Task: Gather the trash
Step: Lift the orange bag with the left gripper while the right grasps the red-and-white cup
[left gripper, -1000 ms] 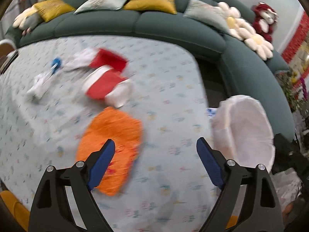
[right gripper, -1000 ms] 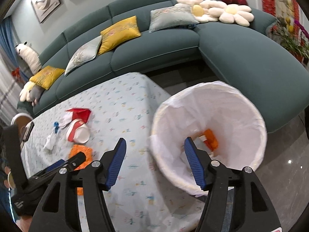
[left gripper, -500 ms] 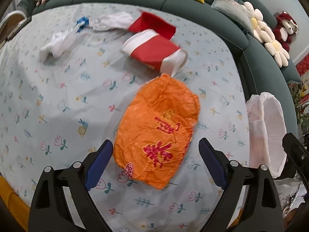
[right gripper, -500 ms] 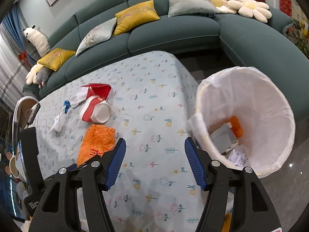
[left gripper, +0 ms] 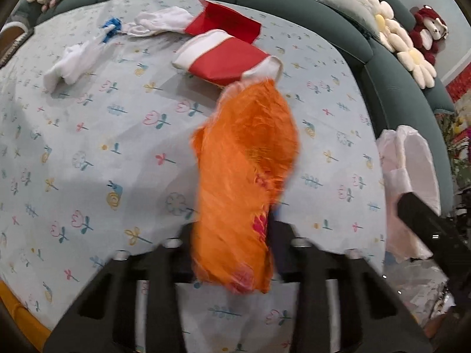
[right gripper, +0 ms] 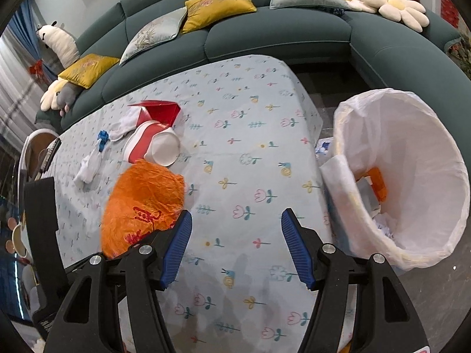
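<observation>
The left gripper (left gripper: 232, 235) is clamped tight, its fingers drawn close together over the table. The right gripper (right gripper: 235, 244) hovers with fingers spread wide apart.

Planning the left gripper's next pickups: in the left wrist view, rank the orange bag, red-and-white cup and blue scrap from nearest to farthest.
1. orange bag, clamped in the left gripper
2. red-and-white cup, just beyond the bag
3. blue scrap, far left
</observation>
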The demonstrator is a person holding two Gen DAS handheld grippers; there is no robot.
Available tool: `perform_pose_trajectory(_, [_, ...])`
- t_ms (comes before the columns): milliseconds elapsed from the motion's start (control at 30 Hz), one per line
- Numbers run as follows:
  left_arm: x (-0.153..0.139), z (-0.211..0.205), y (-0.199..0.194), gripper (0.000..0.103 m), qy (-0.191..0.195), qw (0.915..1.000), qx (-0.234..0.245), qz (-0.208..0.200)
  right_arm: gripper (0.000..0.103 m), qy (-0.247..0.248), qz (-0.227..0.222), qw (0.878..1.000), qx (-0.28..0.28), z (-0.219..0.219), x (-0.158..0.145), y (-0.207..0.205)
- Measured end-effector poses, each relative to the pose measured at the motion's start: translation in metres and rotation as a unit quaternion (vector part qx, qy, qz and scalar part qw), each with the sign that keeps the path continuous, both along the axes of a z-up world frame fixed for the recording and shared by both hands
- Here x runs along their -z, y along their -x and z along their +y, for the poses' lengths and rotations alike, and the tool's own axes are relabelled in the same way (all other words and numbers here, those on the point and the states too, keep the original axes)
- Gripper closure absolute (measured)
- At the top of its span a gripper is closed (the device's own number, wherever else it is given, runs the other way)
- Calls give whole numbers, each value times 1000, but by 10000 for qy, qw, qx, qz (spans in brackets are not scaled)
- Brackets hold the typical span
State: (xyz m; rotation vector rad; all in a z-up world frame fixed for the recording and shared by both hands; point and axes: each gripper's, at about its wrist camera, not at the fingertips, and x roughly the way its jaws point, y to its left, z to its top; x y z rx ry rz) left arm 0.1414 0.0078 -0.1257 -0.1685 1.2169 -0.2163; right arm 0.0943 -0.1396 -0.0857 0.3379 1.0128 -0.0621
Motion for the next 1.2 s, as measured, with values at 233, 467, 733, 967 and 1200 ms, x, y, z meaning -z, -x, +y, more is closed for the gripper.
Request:
perform_pose_trajectory(233, [-21, 13, 4, 87, 139, 9997, 5, -223, 42, -26, -37, 9998, -207, 21, -4, -15])
perform_pose_trajectory(467, [-47, 59, -3, 87, 214, 9975, -443, -500, 42, -73, -188, 9989, -421, 44, -13, -44])
perform_pose_trajectory(733, [-53, 105, -25, 87, 55, 9939, -873, -669, 45, 36, -233, 9980, -593, 75, -12, -90])
perform_pose_trajectory(967, [-49, 122, -45, 87, 117, 9925, -1006, -690, 59, -74, 17, 9990, -438, 83, 7, -122])
perform_pose_trajectory(1200, [-47, 124, -61, 87, 252, 9919, -1025, -702, 69, -50, 207, 9990, -397, 91, 26, -139])
